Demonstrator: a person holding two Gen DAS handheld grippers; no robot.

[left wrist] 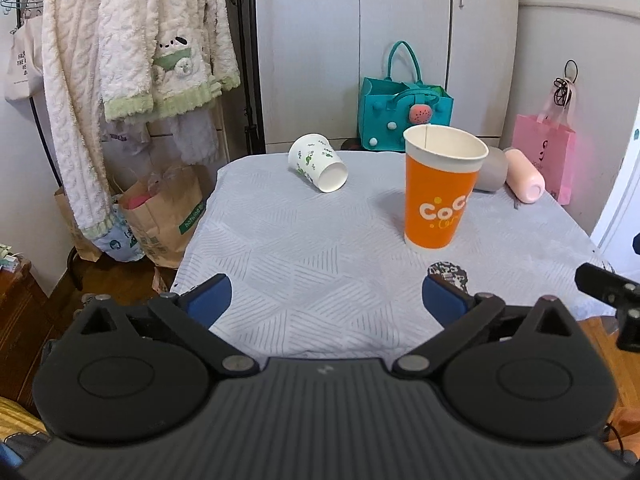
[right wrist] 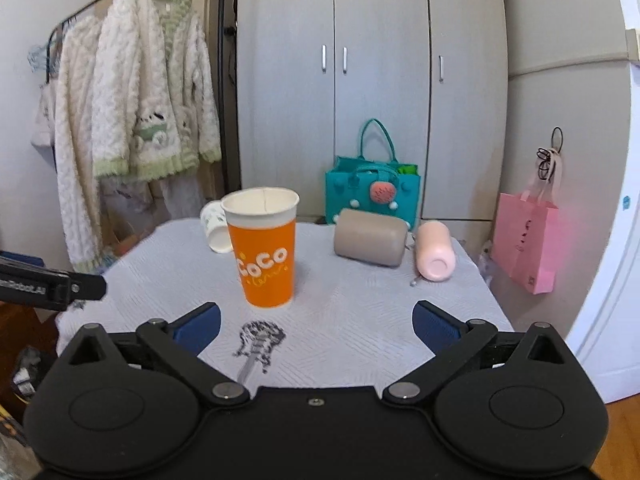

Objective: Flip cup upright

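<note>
- On the pale grey patterned tablecloth [left wrist: 304, 248] [right wrist: 360, 312], a tall orange paper cup with white "CoCo" lettering [left wrist: 440, 192] [right wrist: 264, 252] stands upright, open mouth facing up, white inside.
- At about 10 o'clock from the orange cup in the left wrist view, a small white paper cup with green prints [left wrist: 318, 168] [right wrist: 216, 228] lies on its side, mouth turned toward the camera; in the right wrist view the orange cup partly hides it.
- At 2 o'clock from the orange cup, a taupe cylindrical cup [right wrist: 370, 238] [left wrist: 490, 174] lies on its side, and just beside it, further right, a pale pink cylindrical cup [right wrist: 434, 254] [left wrist: 524, 176] also lies on its side.
- At 6 o'clock from the orange cup, a black guitar print [right wrist: 260, 342] marks the cloth.
- Left gripper [left wrist: 326, 300]: blue-padded jaws spread wide apart, holding nothing, over the near edge of the table, well short of the cups.
- Right gripper [right wrist: 316, 326]: jaws likewise wide apart and empty, with the orange cup beyond them at 11 o'clock.
- Behind the table, a teal felt handbag [left wrist: 404, 120] [right wrist: 370, 192] sits before a grey wardrobe [left wrist: 360, 40] [right wrist: 340, 80].
- At 3 o'clock, a pink paper gift bag [left wrist: 546, 156] [right wrist: 524, 240] hangs.
- At 9 o'clock, a cream fluffy robe with green trim [left wrist: 132, 52] [right wrist: 140, 120] hangs from a rack, with brown paper bags [left wrist: 164, 216] on the floor beneath.
</note>
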